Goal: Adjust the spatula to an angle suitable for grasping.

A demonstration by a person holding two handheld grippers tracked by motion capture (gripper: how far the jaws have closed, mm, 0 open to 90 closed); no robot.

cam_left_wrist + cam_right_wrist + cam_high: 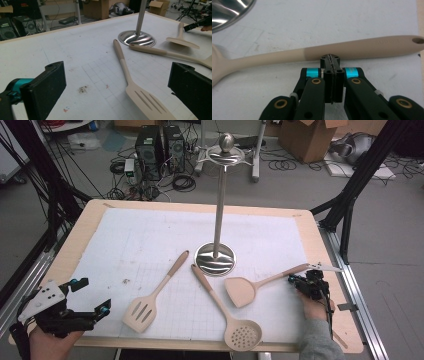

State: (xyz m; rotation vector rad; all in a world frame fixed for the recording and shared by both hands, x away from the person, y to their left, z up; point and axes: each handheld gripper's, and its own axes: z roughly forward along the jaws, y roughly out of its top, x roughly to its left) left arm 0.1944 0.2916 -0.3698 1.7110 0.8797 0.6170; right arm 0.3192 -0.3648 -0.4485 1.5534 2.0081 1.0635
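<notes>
No lettering is readable. The solid spatula (260, 285) lies handle toward the worktop's right edge, blade inward; right claw (301, 282) together at its handle, left claw (92, 297) apart.

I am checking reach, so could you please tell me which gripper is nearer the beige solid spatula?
Right. The right gripper is at the beige solid spatula handle's end; the left gripper waits far across the table.

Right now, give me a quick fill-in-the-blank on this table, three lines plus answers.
1. The number of beige utensils lying on the white mat is ____.
2. The right gripper has its jaws ____, tips beside the solid spatula handle.
3. The left gripper has its jaws ____, with nothing between them.

Answers: three; shut; open
</notes>
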